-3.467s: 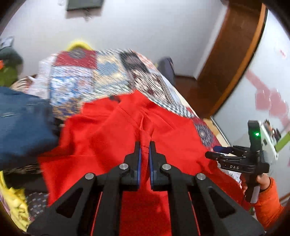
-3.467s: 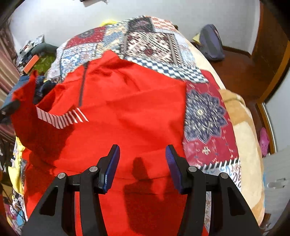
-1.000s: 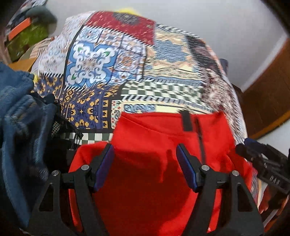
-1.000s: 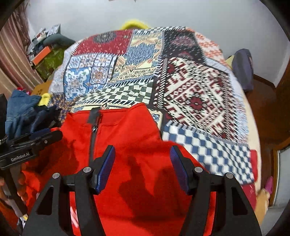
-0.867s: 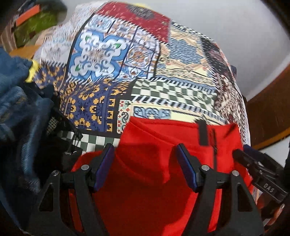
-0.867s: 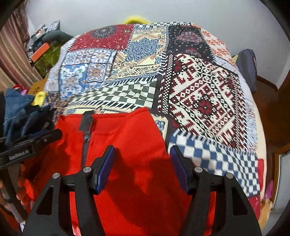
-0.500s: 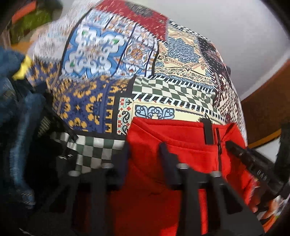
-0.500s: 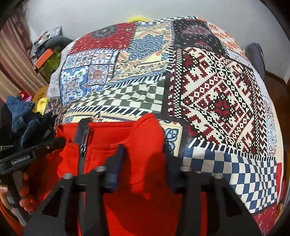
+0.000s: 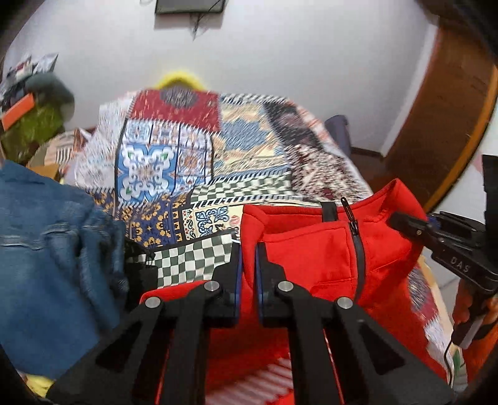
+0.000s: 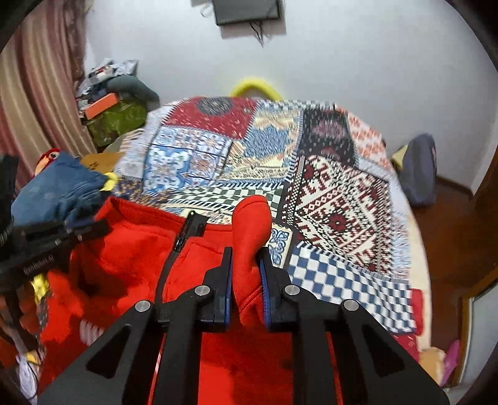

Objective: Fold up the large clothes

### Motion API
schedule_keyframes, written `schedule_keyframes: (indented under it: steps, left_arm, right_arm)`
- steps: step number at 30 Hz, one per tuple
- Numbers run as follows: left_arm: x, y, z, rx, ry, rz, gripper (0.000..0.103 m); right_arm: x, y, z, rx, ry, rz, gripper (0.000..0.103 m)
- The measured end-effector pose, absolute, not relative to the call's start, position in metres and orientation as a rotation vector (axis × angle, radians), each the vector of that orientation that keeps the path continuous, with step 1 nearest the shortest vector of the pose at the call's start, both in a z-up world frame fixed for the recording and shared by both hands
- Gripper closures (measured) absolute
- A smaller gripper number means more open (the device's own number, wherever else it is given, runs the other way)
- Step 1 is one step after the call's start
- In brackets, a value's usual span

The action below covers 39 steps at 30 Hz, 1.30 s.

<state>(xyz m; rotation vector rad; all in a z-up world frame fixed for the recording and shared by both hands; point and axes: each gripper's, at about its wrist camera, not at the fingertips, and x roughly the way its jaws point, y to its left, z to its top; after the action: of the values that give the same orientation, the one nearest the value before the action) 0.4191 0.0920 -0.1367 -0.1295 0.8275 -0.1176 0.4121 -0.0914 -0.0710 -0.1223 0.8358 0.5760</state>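
- On the bed, a patchwork quilt is covering the whole top, and everything else is lying on or around it.
- Beside the quilt's left edge, a heap of blue denim is piling up, crowding close to the left gripper.
- Beyond the quilt's far edge, a yellow curved object is poking up against the white wall, under a dark wall-mounted screen.
- Off the quilt's right side, a dark bag is sitting on the wooden floor.
- At the quilt's near end, the red zip-neck fleece top is lying bunched, its collar lifting off the quilt.
- The left gripper is clenching the collar's left edge; red cloth is showing between its pads.
- The right gripper is closing its jaws on the collar's right side, a roll of red cloth standing up between the pads, which are pressing it.
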Motion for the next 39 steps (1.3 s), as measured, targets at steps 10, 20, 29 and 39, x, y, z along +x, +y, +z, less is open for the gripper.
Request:
schedule_keyframes:
  steps: [10, 20, 29, 39]
  left_arm:
    - [0.297, 0.09, -0.123, -0.103, 0.827, -0.228, 0.097]
    - [0.228, 0.076, -0.181, -0.105, 0.944, -0.286, 0.098]
    - [0.191, 0.063, -0.197, 0.003, 0.962, -0.288, 0.095]
    - [0.175, 0.092, -0.164, 0.025, 0.924, -0.215, 0.091]
  right_arm:
    - [0.309, -0.116, -0.061, -0.137, 0.835, 0.63, 0.09]
    - [0.249, -0.13, -0.106, -0.142, 0.938, 0.617, 0.09]
    - [0.222, -0.151, -0.141, -0.13, 1.041, 0.573, 0.085]
    - [0.211, -0.172, -0.116, -0.141, 1.057, 0.584, 0.084]
